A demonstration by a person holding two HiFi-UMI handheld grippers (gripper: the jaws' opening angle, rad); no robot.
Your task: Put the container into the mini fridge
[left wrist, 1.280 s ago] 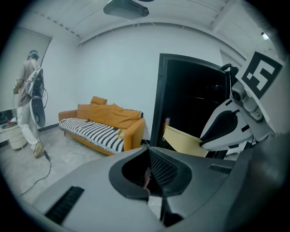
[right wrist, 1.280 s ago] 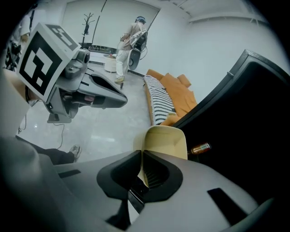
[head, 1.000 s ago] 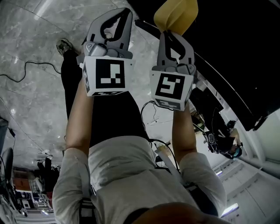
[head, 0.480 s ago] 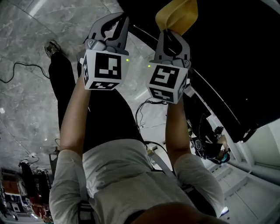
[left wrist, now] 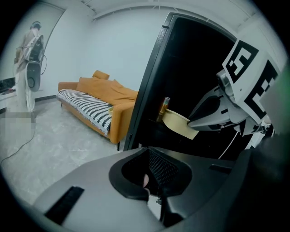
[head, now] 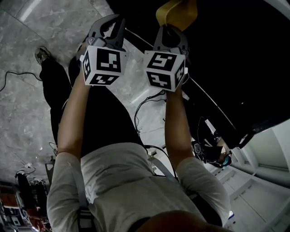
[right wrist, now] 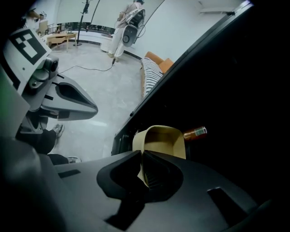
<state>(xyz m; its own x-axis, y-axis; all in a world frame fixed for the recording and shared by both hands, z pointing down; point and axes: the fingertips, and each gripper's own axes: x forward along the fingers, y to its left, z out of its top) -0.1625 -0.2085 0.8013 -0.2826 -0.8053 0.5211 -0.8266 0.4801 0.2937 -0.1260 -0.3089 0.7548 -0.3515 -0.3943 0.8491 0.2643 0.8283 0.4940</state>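
My right gripper (head: 171, 28) is shut on the rim of a tan, open container (head: 176, 11), which it holds out in front of the dark mini fridge (head: 235, 54). In the right gripper view the container (right wrist: 163, 140) stands just beyond the jaws (right wrist: 142, 156), against the fridge's black inside (right wrist: 226, 90). A small orange bottle (right wrist: 195, 132) lies inside, right behind it. My left gripper (head: 113, 20) hangs beside the right one, to its left, jaws together on nothing (left wrist: 147, 147). From the left gripper view I see the container (left wrist: 179, 124) in the right gripper's tips (left wrist: 190, 121).
An orange sofa (left wrist: 97, 102) with a striped throw stands left of the fridge on the grey marble floor. A cable (right wrist: 86, 68) runs across the floor. The person's legs and a shoe (head: 43, 54) are below the grippers. White shelving (head: 253, 181) is at the lower right.
Both grippers have moved forward toward the black fridge, close together. The container has travelled with the right gripper and now sits at the head view's top edge.
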